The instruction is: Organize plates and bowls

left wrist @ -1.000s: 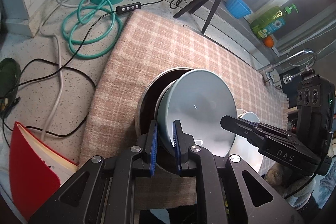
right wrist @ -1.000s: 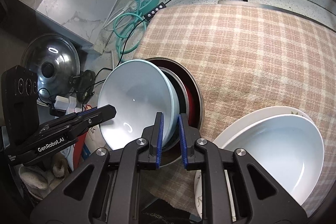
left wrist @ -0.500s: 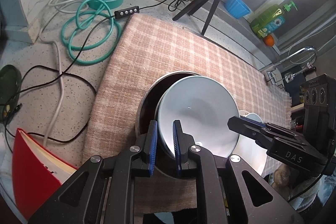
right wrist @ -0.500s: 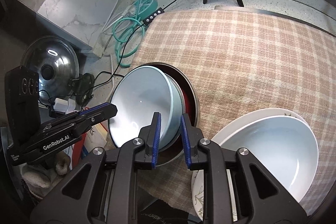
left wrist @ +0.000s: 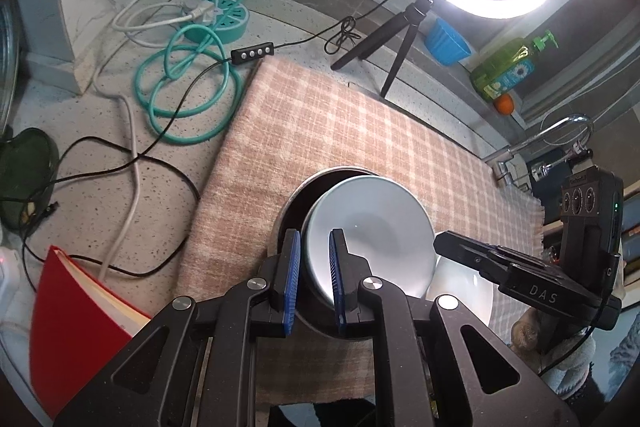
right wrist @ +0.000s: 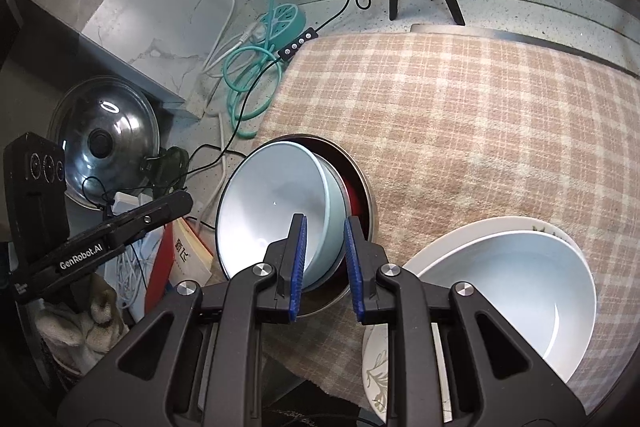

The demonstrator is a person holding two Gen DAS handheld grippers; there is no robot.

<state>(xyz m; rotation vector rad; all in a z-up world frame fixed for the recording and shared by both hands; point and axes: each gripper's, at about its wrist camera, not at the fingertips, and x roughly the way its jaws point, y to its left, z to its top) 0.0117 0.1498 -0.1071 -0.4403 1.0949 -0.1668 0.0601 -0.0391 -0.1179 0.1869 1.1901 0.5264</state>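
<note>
The left gripper (left wrist: pixel 314 259) pinches the rim of the light blue bowl (left wrist: pixel 372 227), which sits tilted inside a metal pan (right wrist: pixel 360 203) on the checked cloth (right wrist: pixel 460 115). The right gripper (right wrist: pixel 325 247) straddles the opposite rim, its jaws a little spread. A white bowl (right wrist: pixel 512 291) lies just beside.

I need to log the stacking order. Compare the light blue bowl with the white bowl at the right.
The light blue bowl leans tilted inside a metal bowl; the white bowl sits level on a white plate. The light blue bowl's rim lies between the pads of each hand-held gripper, left and right; nothing grips the white bowl. The white bowl looks wider, though it is nearer the right camera. Both are plain, empty and on the checked cloth.
</note>
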